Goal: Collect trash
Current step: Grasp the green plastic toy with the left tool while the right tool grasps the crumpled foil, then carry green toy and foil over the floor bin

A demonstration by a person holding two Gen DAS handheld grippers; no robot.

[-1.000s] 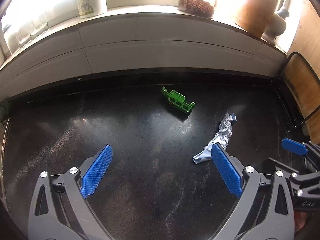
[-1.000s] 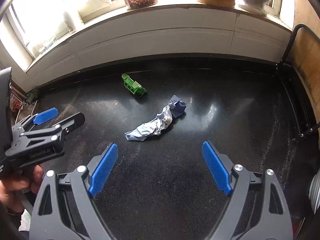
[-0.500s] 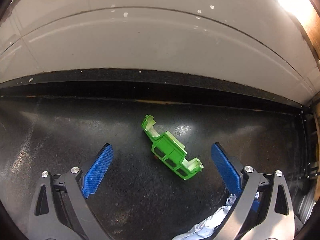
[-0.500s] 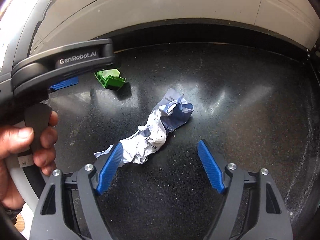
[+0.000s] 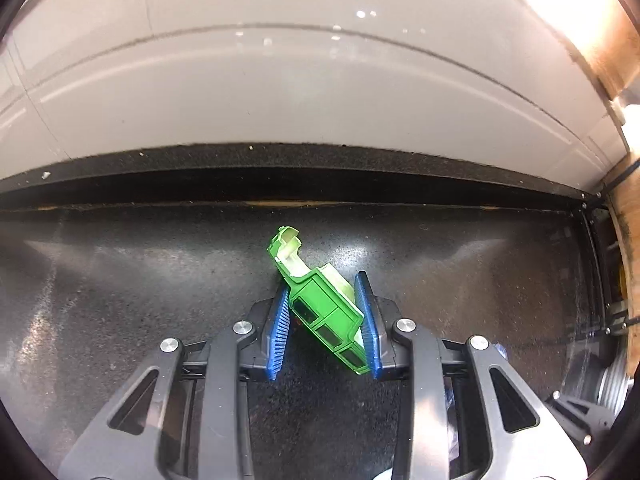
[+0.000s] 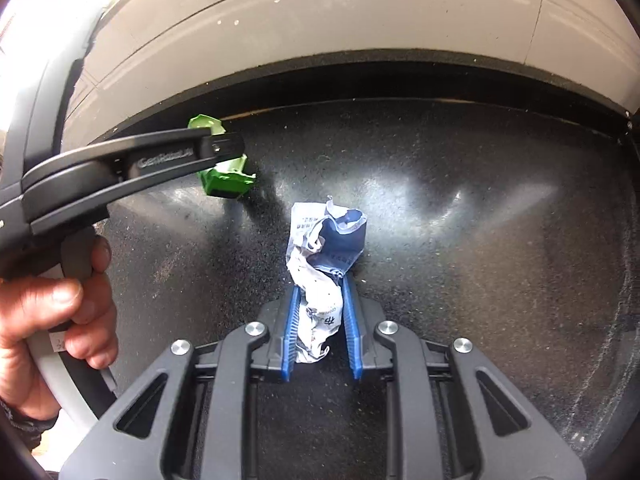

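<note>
The left gripper (image 5: 325, 312) grips a bright green moulded plastic piece (image 5: 320, 304), long and boxy with dark rectangular recesses and a pale notched end. Its ribbed blue fingers (image 5: 280, 334) have just been closing and now press on the piece from both sides; the piece lies slanted between them, its pale end poking out past the tips over the black speckled stone bench (image 5: 120, 300).

The right gripper (image 6: 320, 300) grips a crumpled paper wrapper (image 6: 322, 264), white with printed text and a dark blue patch. Its own blue ribbed fingers (image 6: 291, 332) have also just been closing and squeeze the wrapper's lower part, while the blue crinkled end sticks out beyond the tips, resting on the same glossy bench (image 6: 480, 280).

In the right wrist view, a person's hand (image 6: 52, 320) holds the left tool's handle, with the green piece partly hidden behind the tool's black arm. Glossy white wall tiles (image 5: 280, 80) rise behind the bench.

Half a second ago both pairs of fingers stood wide apart around their pieces; a second ago both tools were farther back, with the window sill in view.
</note>
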